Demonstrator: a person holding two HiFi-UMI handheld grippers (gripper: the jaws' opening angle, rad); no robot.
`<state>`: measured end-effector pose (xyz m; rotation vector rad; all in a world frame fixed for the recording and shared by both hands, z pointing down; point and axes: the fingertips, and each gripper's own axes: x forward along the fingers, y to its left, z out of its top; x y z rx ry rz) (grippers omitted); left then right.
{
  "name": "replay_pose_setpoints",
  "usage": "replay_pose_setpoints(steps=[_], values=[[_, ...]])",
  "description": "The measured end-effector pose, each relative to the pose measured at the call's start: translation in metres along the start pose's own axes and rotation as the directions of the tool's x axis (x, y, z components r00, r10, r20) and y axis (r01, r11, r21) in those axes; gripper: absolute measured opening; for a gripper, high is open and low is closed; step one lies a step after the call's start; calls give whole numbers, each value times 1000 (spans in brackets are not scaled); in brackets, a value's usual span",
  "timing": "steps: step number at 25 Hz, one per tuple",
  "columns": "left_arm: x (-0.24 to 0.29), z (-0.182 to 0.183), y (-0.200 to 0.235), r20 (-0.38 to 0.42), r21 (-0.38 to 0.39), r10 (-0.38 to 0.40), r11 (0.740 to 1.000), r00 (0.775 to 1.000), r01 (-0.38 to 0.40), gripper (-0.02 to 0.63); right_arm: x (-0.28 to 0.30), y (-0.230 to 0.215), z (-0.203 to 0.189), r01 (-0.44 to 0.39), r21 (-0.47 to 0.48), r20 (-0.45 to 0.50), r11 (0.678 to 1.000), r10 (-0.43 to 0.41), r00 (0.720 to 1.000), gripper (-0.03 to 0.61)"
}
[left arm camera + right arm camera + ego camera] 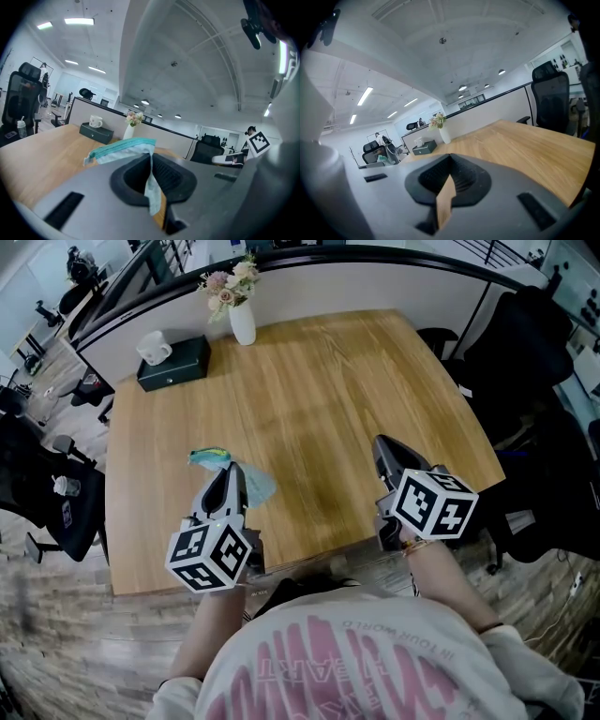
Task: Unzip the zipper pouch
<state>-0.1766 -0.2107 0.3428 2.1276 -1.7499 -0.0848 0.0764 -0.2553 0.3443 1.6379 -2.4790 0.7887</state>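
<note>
Pinching zipper pouch (256, 487) by one edge in left gripper (232, 480) above near-left part of table (328, 381), with right gripper (383, 448) pressed together, empty; probably light and limp, so take hold at teal zipper strip (208, 457).

The left gripper (228, 471) reaches out ahead of the left forearm (211, 629), close to level and angled a touch to the right, its jaws pinched tight on a fold of the zipper pouch (255, 486). Over on the other side, the right gripper (385, 446) rides on a bare right forearm (452, 579), tips dipped slightly and leaning a little left, jaws pressed fully together with nothing between them. Both are held low in front of the torso, well apart.
</note>
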Motion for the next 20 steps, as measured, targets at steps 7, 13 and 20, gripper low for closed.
replay_pose_setpoints(steps=[7, 13, 20], values=[[4, -5, -1, -11, -4, -4, 1000, 1000, 4, 15, 3, 0, -4, 1, -11, -15, 1000, -1, 1000, -3], [2, -3, 5, -17, -9, -15, 1000, 1000, 14, 15, 6, 5, -8, 7, -10, -21, 1000, -7, 1000, -3], [0, -5, 22, -42, -1, -39, 999, 998, 39, 15, 14, 15, -23, 35, 12, -27, 999, -34, 999, -3]])
